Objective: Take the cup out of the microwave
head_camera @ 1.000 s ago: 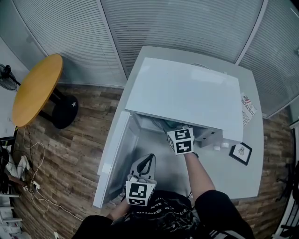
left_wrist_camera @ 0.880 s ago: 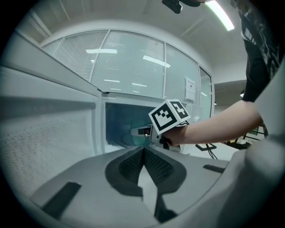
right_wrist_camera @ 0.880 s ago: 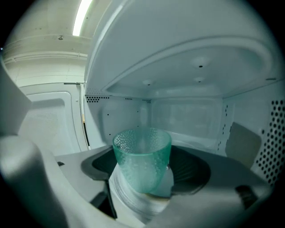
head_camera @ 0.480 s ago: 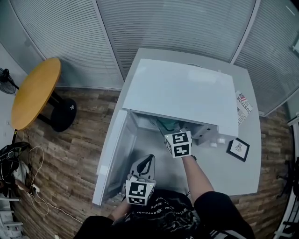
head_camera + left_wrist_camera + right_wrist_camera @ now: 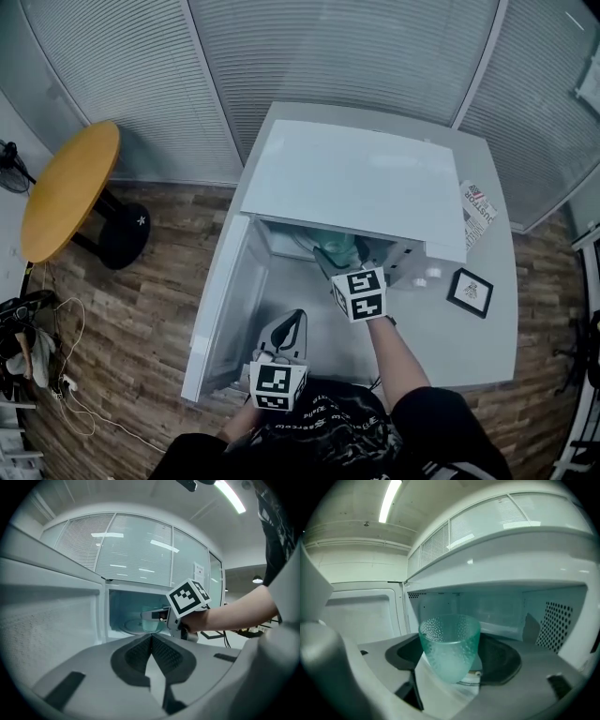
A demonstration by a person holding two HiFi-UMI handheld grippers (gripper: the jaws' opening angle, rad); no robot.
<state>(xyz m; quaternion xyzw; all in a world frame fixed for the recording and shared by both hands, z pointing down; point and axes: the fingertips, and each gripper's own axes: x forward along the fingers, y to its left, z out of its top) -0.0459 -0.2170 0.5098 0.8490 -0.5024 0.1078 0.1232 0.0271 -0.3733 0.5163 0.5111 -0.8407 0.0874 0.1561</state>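
wood-plank floor [image 5: 141, 309], round orange table [image 5: 66, 192] at left, slatted blinds [image 5: 328, 56] behind, ceiling strip light [image 5: 389, 498] lit.

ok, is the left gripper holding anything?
No, the left gripper has its jaws together with nothing between them; the cup is in the right gripper.

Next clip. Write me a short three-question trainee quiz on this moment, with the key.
1. True or false: the door of the microwave is shut.
2. Which gripper holds the green cup at the microwave's opening? A) left gripper B) right gripper C) neither
3. Fill in: the left gripper's jaws stand ____ (apart / together), with nothing between them.

Key: 1 false, the door is swung open to the left; 2 B; 3 together.
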